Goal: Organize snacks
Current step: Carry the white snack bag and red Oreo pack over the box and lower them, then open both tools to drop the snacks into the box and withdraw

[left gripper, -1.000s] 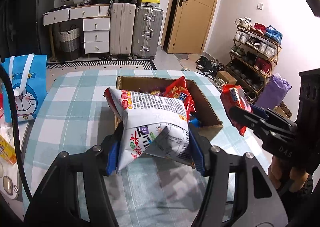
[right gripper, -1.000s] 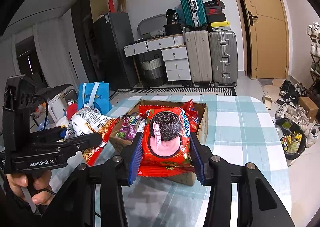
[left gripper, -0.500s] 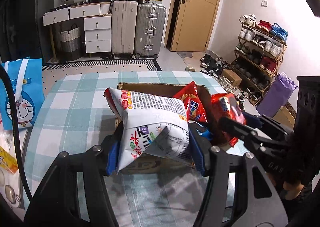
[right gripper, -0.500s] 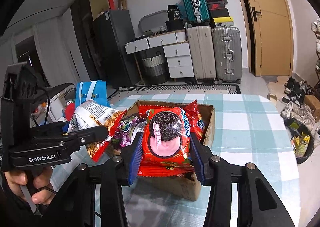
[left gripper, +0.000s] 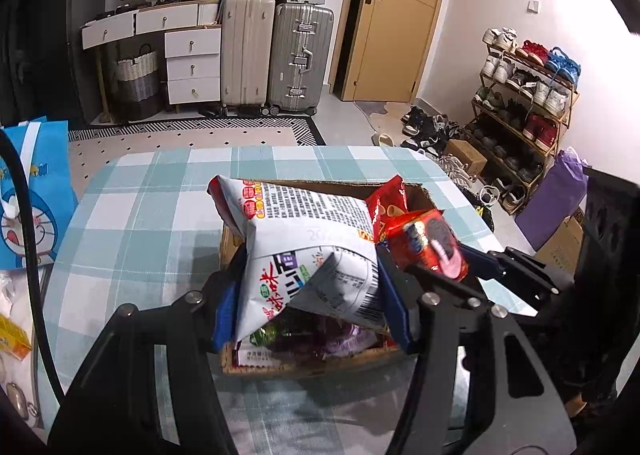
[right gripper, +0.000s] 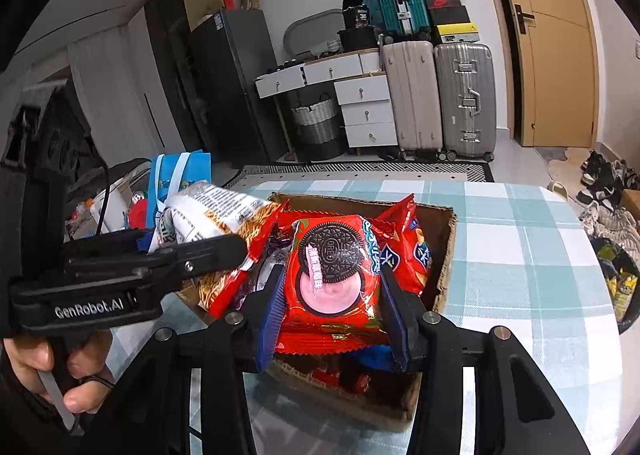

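Note:
My left gripper [left gripper: 310,307] is shut on a white noodle snack bag [left gripper: 304,251] and holds it over the near left part of the cardboard box [left gripper: 304,369]. My right gripper [right gripper: 332,315] is shut on a red Oreo pack [right gripper: 334,275] and holds it over the box [right gripper: 446,259]. The Oreo pack also shows in the left wrist view [left gripper: 430,249], right beside the white bag. The white bag shows in the right wrist view [right gripper: 208,211]. Red snack bags [right gripper: 412,251] and purple packets [left gripper: 340,343] lie in the box.
The box stands on a table with a teal checked cloth [left gripper: 132,223]. A blue cartoon bag [left gripper: 36,195] stands at the table's left side. Suitcases [left gripper: 276,55], drawers and a shoe rack [left gripper: 524,95] stand beyond the table.
Both grippers have moved in over the box with their snacks. The Oreo pack has come in from the right, close to the white bag. Both grips are unchanged.

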The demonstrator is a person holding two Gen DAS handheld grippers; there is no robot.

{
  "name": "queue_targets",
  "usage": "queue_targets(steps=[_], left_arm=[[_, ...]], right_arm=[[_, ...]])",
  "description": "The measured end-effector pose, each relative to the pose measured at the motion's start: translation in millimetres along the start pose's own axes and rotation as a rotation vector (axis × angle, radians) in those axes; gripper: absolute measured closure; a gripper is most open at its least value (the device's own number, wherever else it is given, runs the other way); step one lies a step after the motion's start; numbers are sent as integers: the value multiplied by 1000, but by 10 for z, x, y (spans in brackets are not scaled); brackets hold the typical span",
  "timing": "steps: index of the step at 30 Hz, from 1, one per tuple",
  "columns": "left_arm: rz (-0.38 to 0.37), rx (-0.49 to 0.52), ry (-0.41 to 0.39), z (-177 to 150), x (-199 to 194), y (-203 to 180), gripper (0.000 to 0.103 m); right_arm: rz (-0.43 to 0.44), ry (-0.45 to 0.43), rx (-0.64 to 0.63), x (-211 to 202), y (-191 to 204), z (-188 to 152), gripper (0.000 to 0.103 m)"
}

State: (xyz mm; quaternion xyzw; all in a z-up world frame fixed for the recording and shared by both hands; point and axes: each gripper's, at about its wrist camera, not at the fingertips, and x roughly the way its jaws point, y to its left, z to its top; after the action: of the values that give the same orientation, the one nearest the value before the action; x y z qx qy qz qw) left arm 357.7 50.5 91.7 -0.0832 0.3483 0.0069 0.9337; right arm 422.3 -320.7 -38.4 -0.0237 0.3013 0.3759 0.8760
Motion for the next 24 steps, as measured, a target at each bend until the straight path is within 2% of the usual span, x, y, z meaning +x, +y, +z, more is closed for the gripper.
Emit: queue_targets(steps=[8,13,17,20,23,24], left_arm=[[-1,-1,-8,122,205,20,46],[-16,-10,3,155,281,23,46],[-12,7,7,184,347,-21,46],[-15,15,8,183,383,-66,46],[-23,36,11,188,415,-132,46],[-25,45,10,193,418,-160,46]], right_arm=[[-3,33,-38,178,-78,-16,58],[-24,39,-118,207,-24,-69,58],[8,68,-163,233,-8,-91,58],[10,62,-176,199,5,-111,49],[-7,35,-182,113,-14,-132,48],[-10,33,-180,90,-30,-141,44]])
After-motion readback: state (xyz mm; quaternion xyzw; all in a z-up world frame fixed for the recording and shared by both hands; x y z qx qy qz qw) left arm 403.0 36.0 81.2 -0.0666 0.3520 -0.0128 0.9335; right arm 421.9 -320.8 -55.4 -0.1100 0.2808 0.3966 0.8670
